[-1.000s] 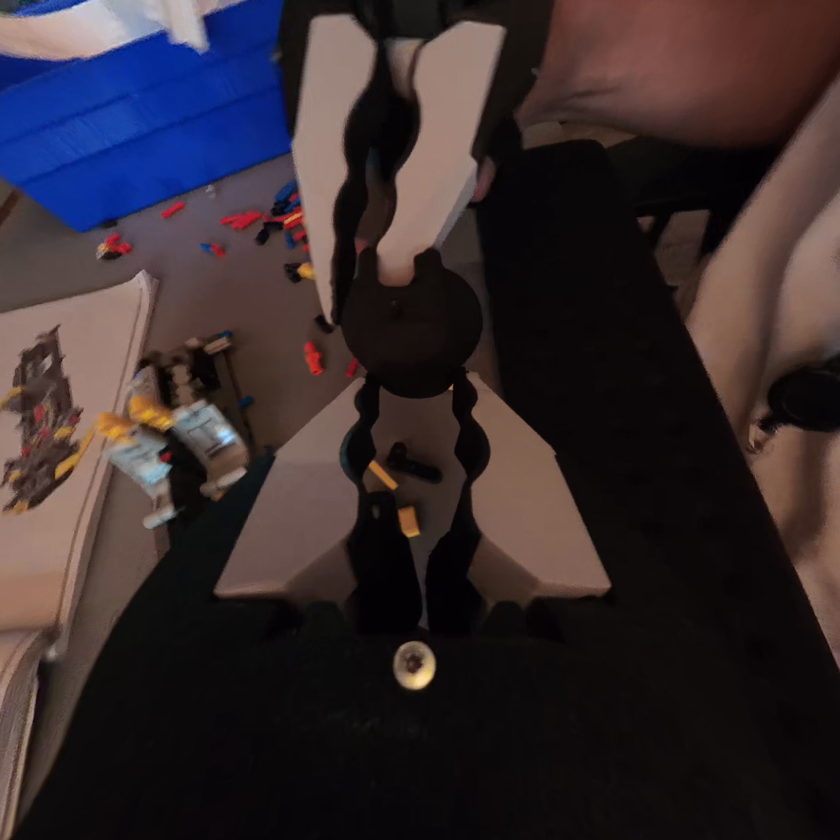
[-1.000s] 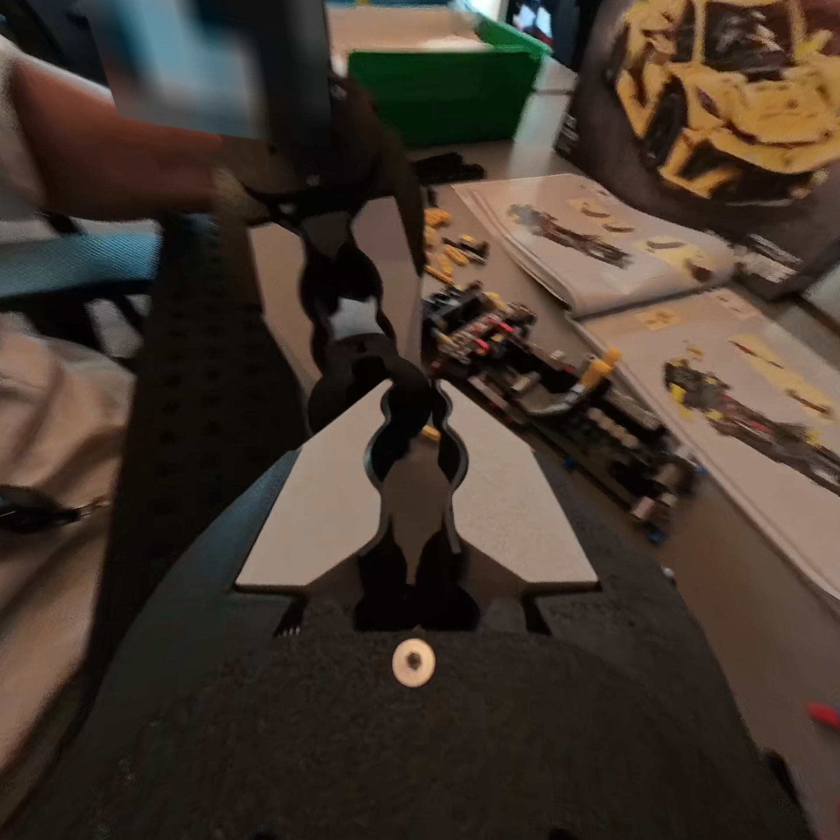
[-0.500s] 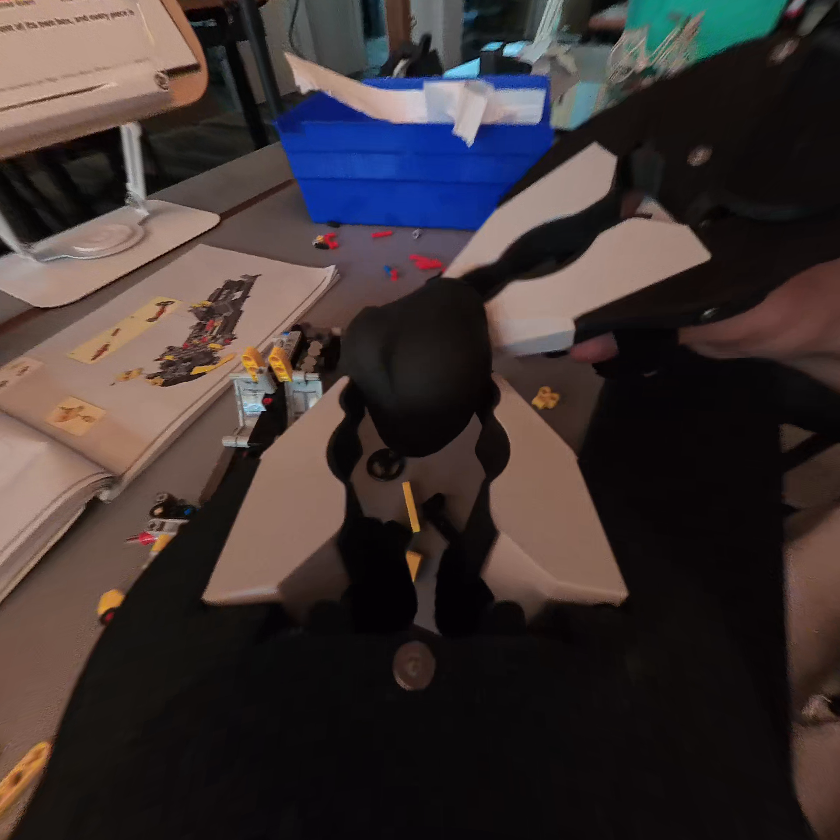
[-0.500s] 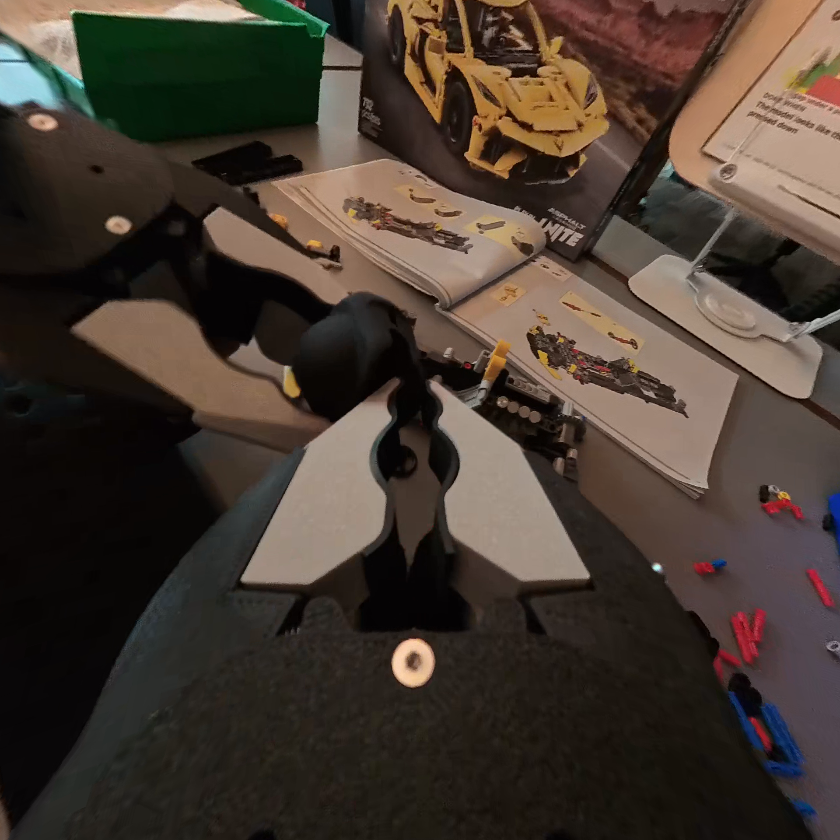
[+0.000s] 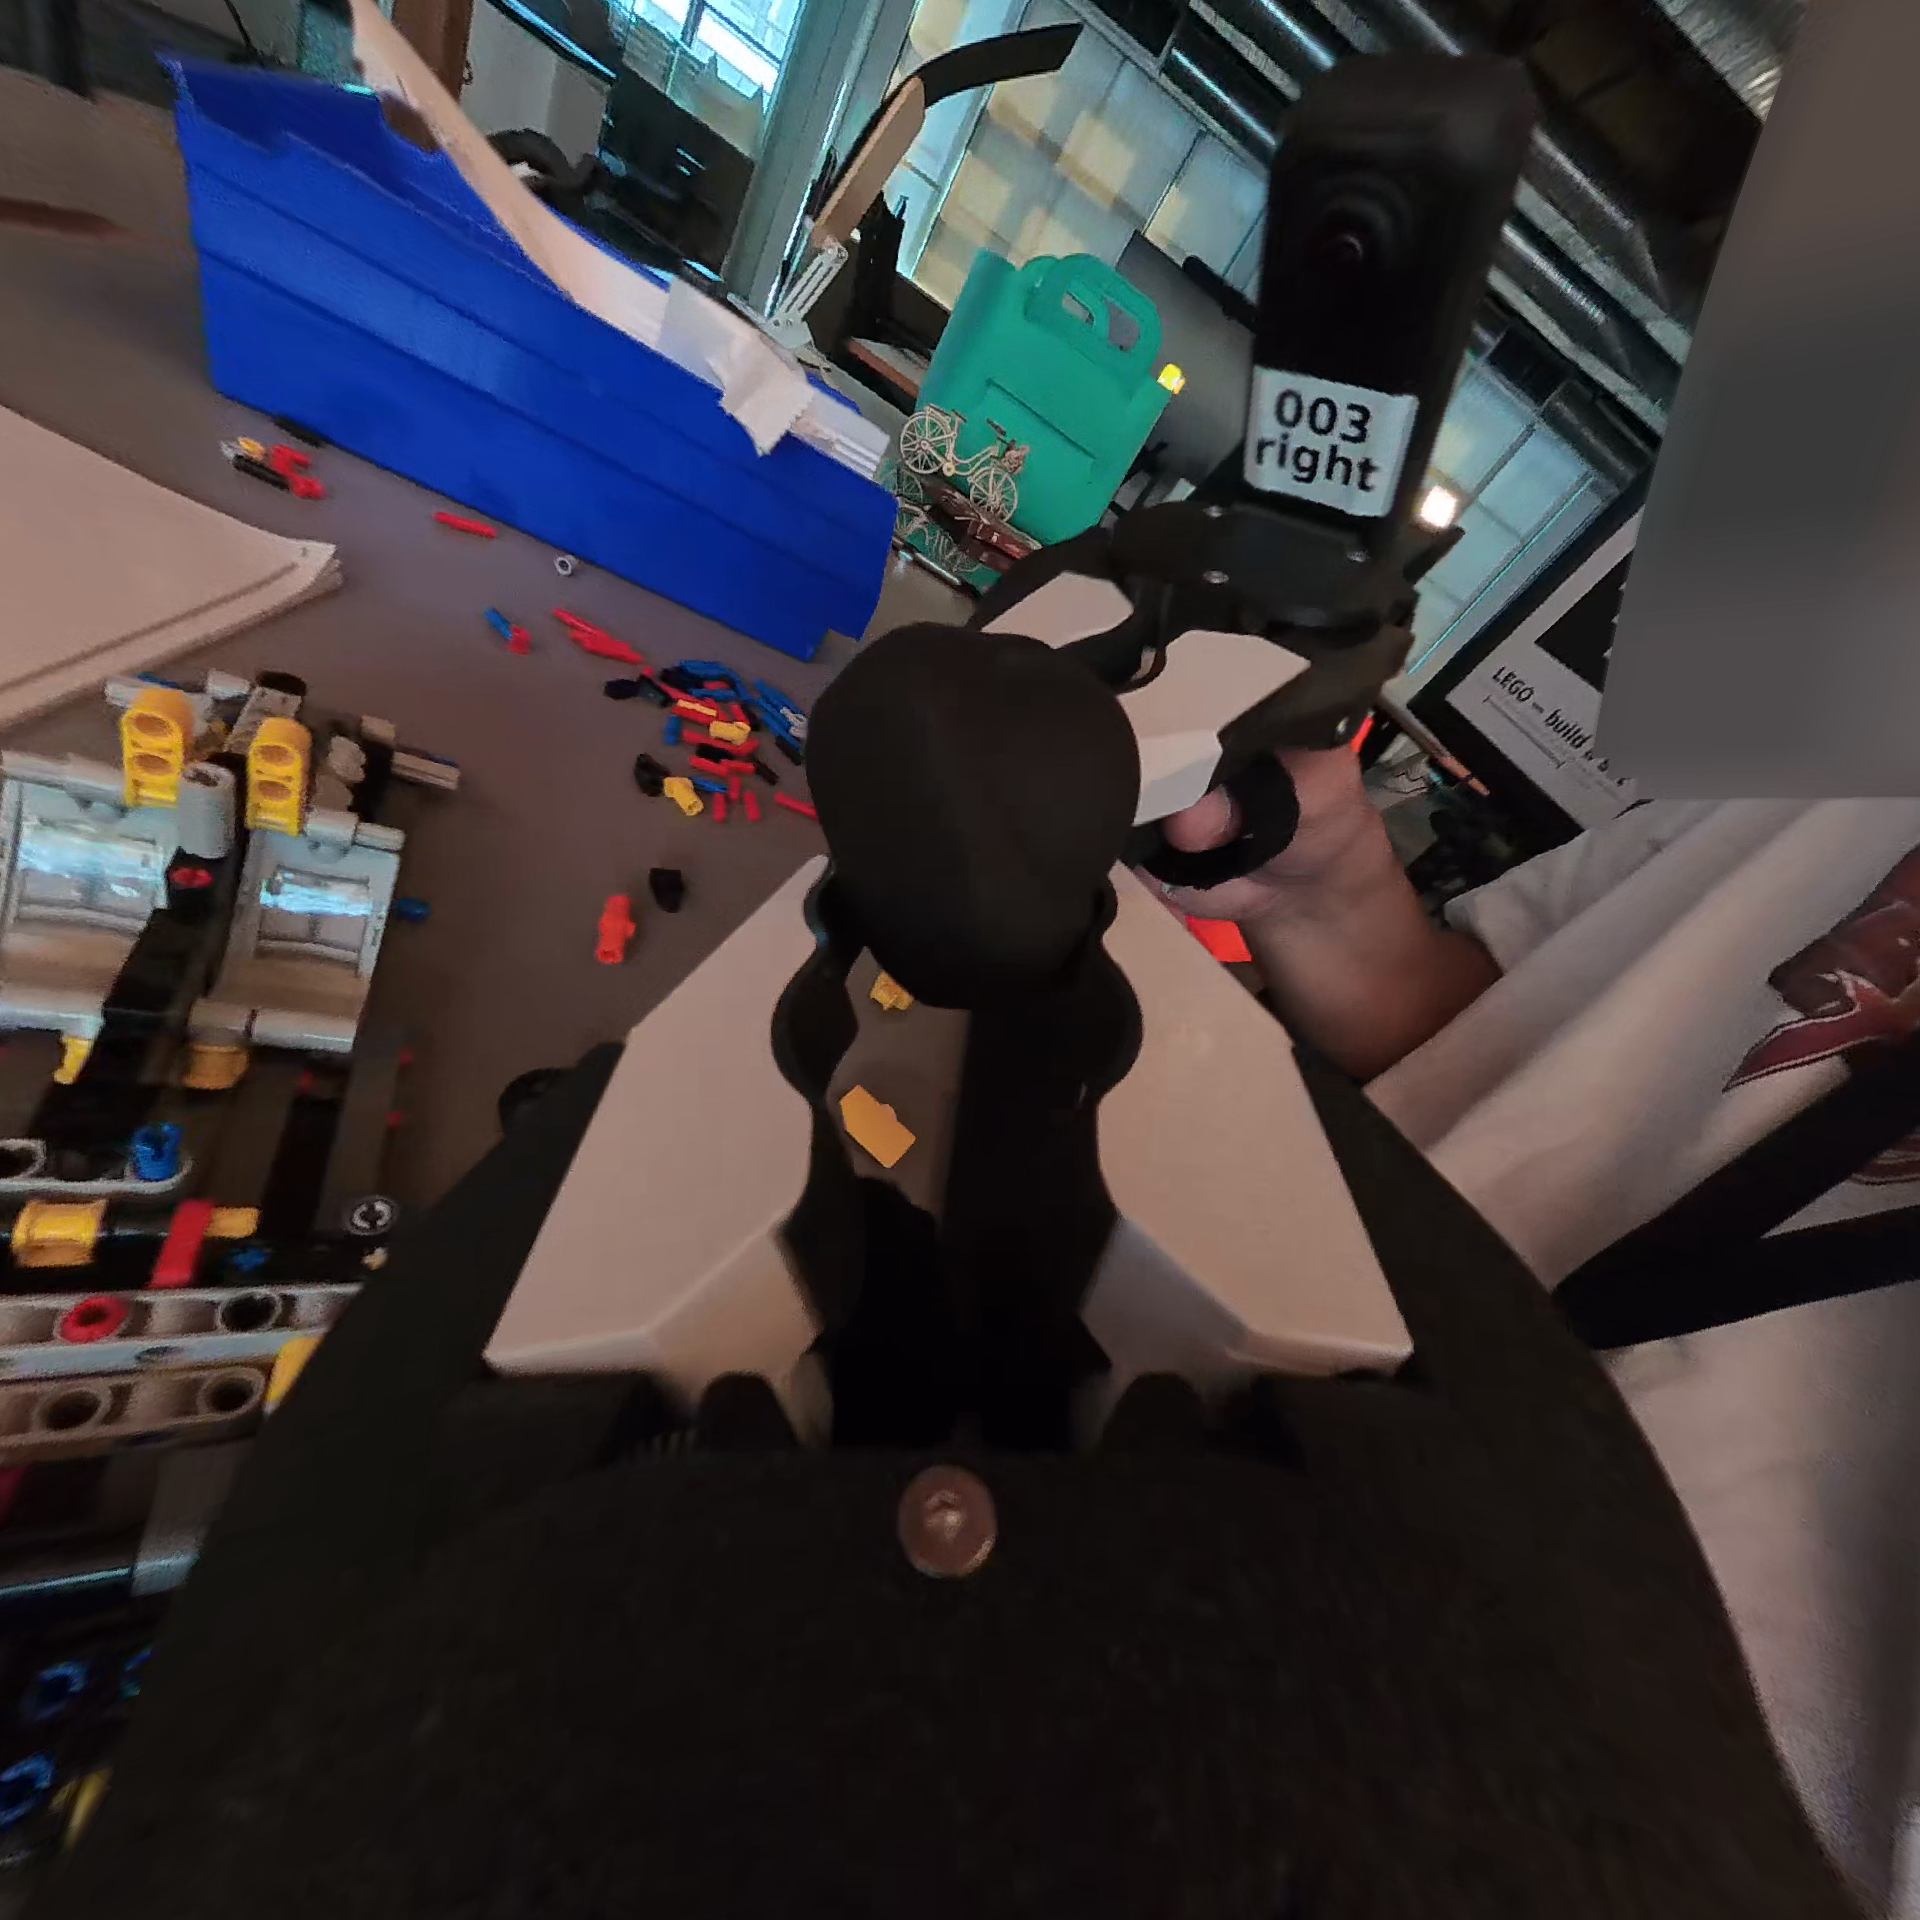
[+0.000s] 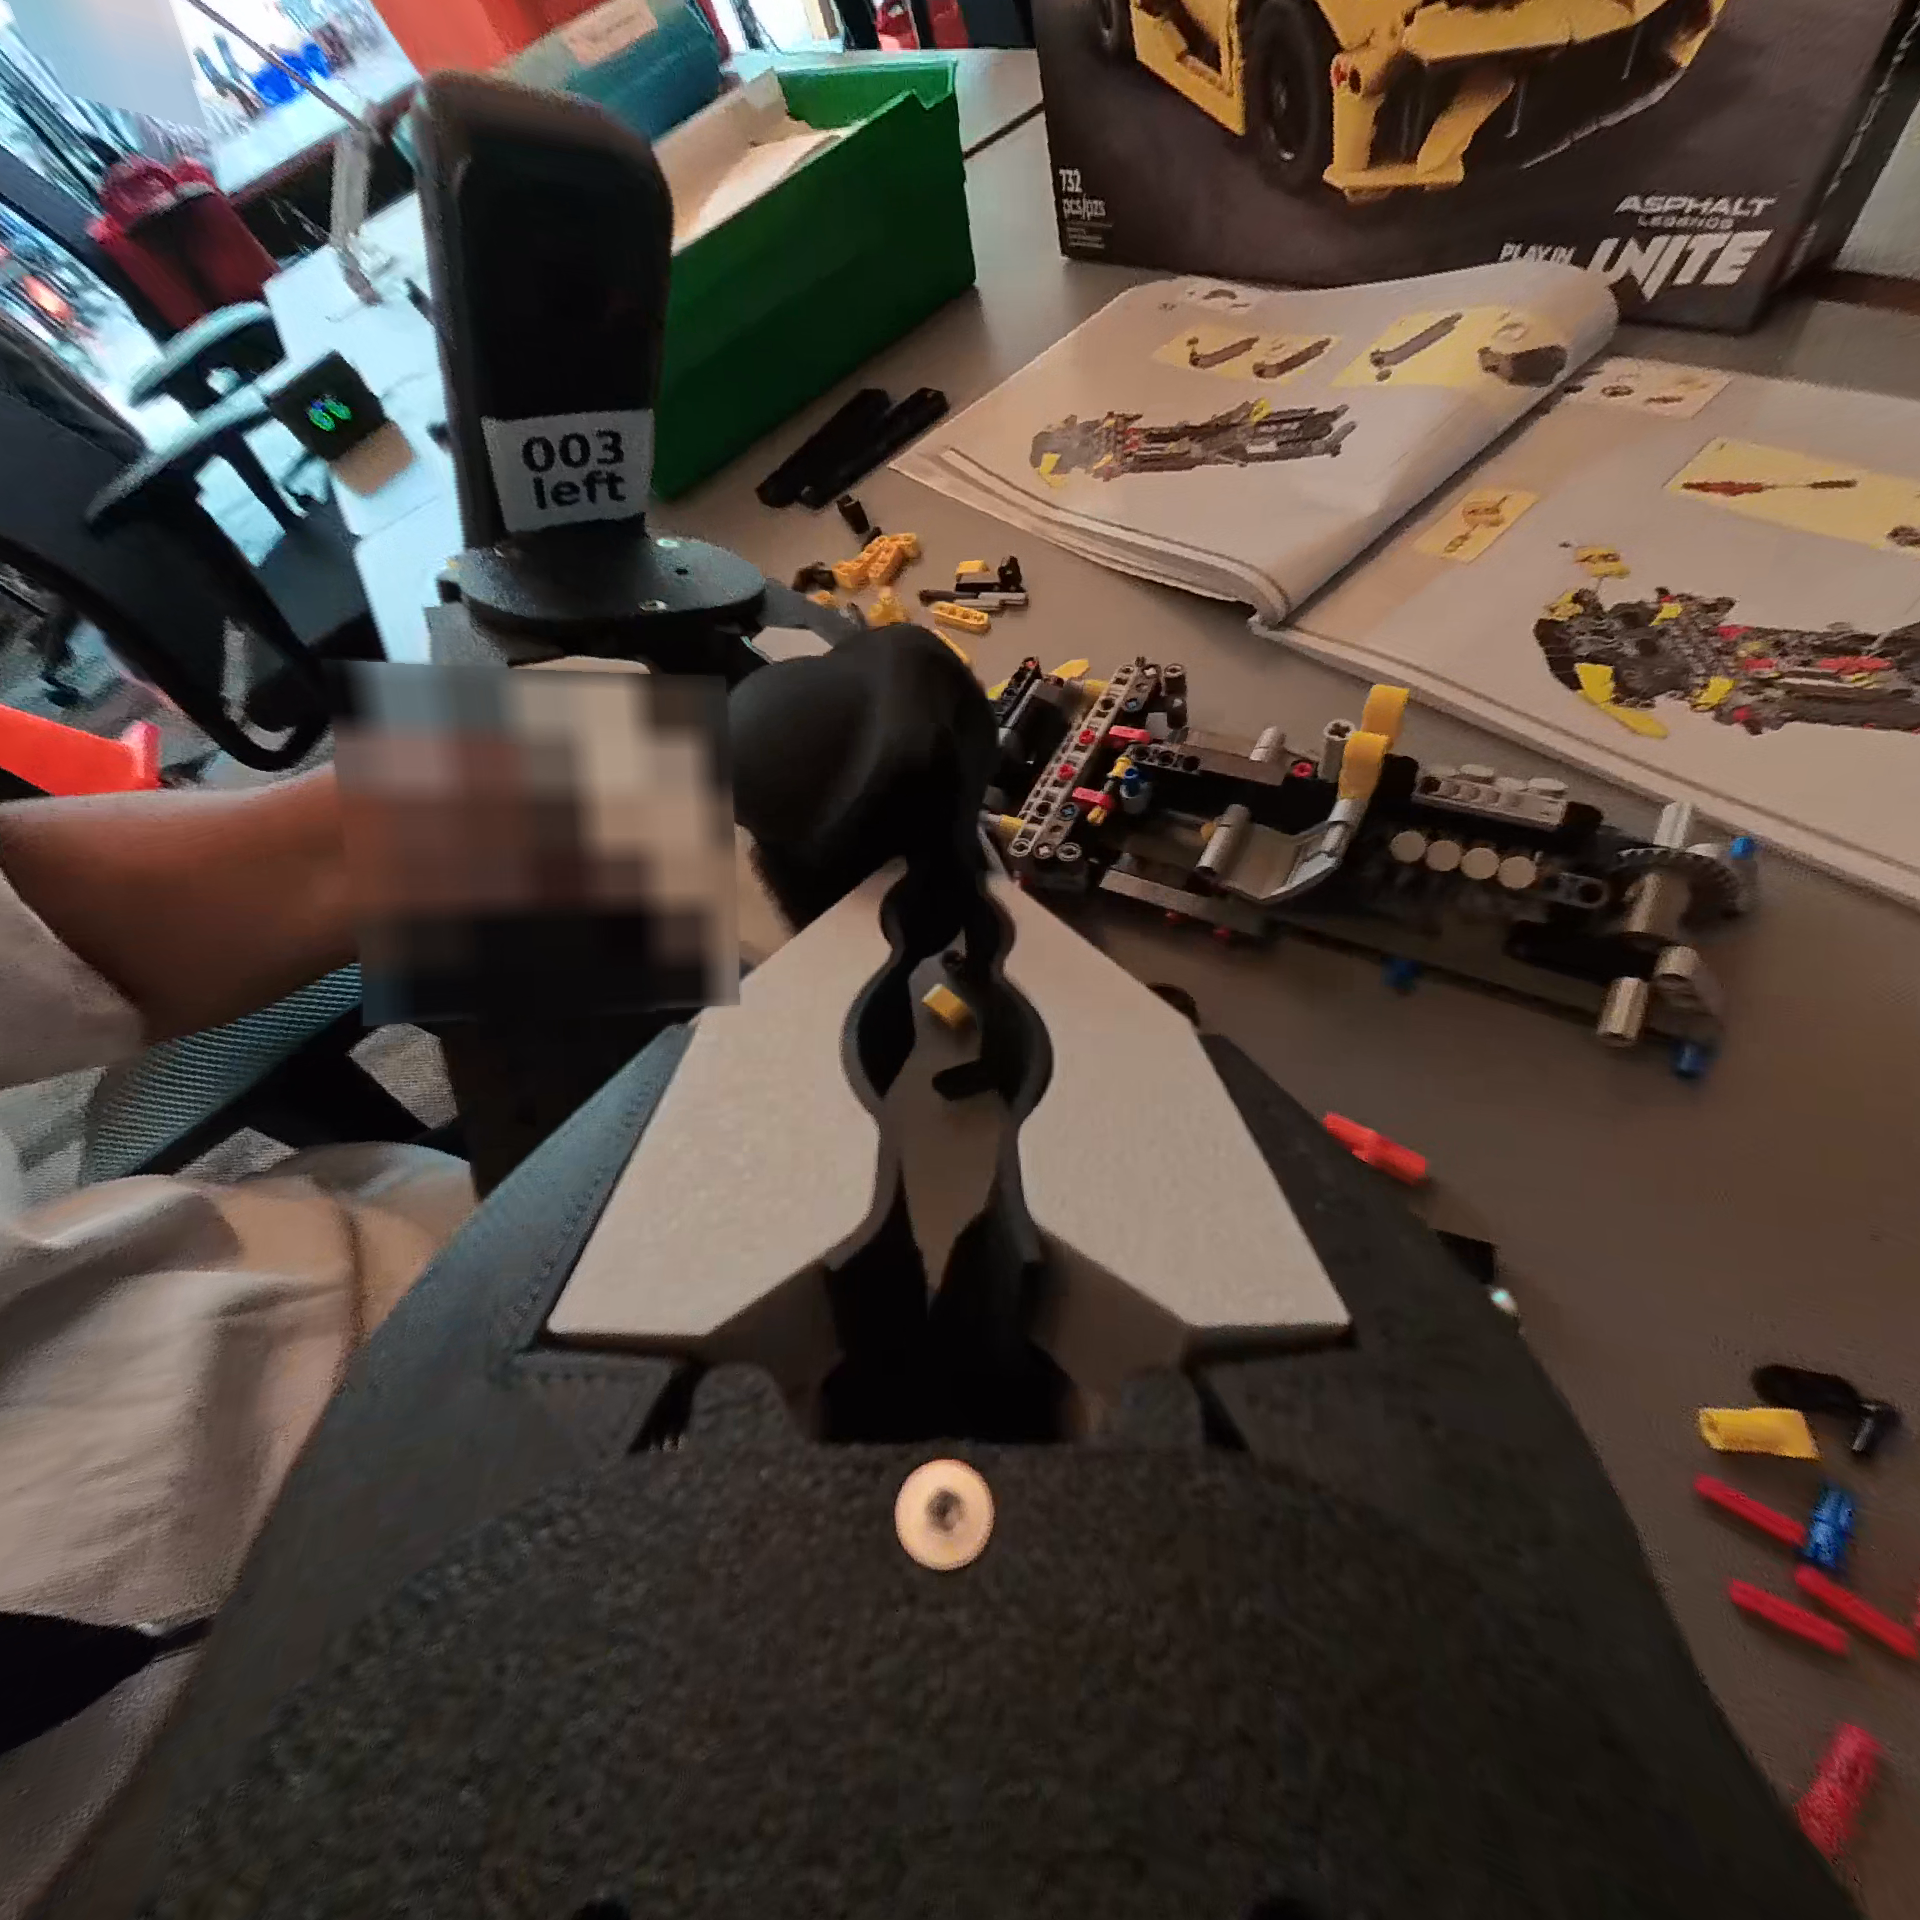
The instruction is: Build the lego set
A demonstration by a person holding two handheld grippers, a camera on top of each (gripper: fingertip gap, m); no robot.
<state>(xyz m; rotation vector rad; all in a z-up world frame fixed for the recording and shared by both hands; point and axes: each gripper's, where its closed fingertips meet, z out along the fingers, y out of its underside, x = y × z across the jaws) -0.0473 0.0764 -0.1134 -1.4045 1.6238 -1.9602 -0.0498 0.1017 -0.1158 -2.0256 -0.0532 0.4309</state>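
Note:
A black rubber tyre [image 5: 966, 790] is held up between my two grippers above the grey table. My left gripper [image 5: 961, 899] is shut on its near side, the jaws spread around it. My right gripper [image 5: 1153, 707] comes in from the right and grips its far edge. In the right wrist view my right gripper [image 6: 940, 883] is nearly closed on the rim of the tyre [image 6: 852, 769], and the left gripper [image 6: 582, 623] holds it from the left. The part-built car chassis [image 6: 1351, 831] lies on the table; it also shows in the left wrist view [image 5: 208, 935].
An open instruction booklet [image 6: 1351, 468] and the set's box [image 6: 1455, 135] lie beyond the chassis. A green bin [image 6: 831, 239] stands behind, a blue bin [image 5: 468, 364] on the other side. Loose red, blue and yellow pieces [image 5: 717, 738] are scattered about, red pins [image 6: 1787, 1579] at the right. My left and right fingertips are right by each other.
Both grippers have swung round with the tyre held between them. The right gripper stood above the tyre in the left wrist view; now it comes in from the right, and both views look more level.

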